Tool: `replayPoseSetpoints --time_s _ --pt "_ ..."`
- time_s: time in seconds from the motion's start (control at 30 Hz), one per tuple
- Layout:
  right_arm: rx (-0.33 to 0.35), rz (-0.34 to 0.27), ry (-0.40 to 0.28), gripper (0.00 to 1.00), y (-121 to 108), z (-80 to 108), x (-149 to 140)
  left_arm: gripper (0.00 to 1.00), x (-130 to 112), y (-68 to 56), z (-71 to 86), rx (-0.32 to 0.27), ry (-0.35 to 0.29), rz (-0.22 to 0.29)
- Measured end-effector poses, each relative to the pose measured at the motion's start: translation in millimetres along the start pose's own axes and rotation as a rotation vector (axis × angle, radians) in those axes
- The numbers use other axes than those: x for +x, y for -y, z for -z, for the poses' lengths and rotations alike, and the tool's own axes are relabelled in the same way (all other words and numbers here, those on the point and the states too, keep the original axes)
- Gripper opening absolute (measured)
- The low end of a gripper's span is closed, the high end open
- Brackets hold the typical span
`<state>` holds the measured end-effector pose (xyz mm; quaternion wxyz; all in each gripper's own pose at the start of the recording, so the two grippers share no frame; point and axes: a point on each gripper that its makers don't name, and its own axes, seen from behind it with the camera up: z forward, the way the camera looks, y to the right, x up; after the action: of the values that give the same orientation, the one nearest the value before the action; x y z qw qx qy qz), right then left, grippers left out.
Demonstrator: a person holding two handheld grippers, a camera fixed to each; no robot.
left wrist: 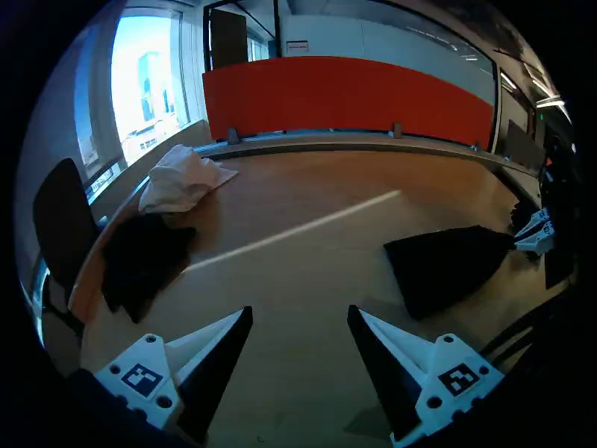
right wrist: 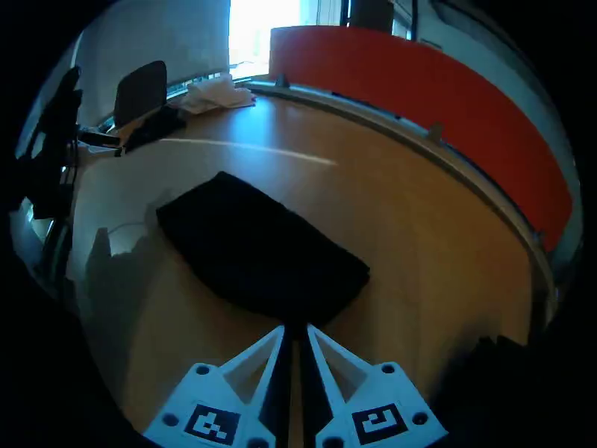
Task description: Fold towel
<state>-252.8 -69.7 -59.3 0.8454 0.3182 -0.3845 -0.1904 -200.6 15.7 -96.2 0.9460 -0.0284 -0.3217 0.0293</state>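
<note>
1. Two handheld grippers work over a wooden tabletop. One black towel lies flat near the middle of it, well apart from the far edge, where a red partition stands.
2. The right gripper has its fingers drawn together on the towel's nearest edge, with a dark strip of cloth pinched between them. In the left gripper view, this grip pulls the towel's right end into a point.
3. The left gripper has its fingers spread wide and holds nothing. It hovers over bare wood, with the towel off to its right, near but not touching.
4. The step in hand is probably to get a second grip, so that one whole edge can be lifted and carried over.
5. To do it well, the left gripper should go to the free corner on the same edge that the right gripper holds. It should come in low with one finger sliding under the cloth, then close on one layer only.
6. Both grippers should then rise together and keep that edge taut and level. They should lay it on the opposite edge with the corners matched before letting go.
7. A white cloth heap sits near the tabletop's far left corner, with a dark cloth heap at the left edge beside it. Both are well apart from the towel and need no attention.
</note>
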Motion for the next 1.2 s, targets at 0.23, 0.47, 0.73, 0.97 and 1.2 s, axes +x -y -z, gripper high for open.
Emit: replayPoseSetpoints --time_s 0.23,0.47,0.73,0.97,1.2 --pt "-0.028 0.031 -0.057 0.05 -5 20.1 30 0.94 1 -1.8 -0.3 -0.004 -0.001 -0.001" --pt "-0.028 0.065 -0.097 0.05 -1 34.6 54 0.95 2 -3.6 -0.9 -0.009 -0.002 -0.004" --pt "-0.014 0.093 -0.115 0.05 5 36.9 70 0.94 3 -4.7 -1.2 -0.012 -0.006 -0.006" --pt "0.015 0.123 -0.125 0.05 17 29.5 85 0.94 5 -4.1 0.0 -0.011 -0.010 -0.003" --pt "0.057 0.155 -0.142 0.05 35 18.1 107 0.94 6 -2.0 1.3 -0.009 -0.015 0.003"
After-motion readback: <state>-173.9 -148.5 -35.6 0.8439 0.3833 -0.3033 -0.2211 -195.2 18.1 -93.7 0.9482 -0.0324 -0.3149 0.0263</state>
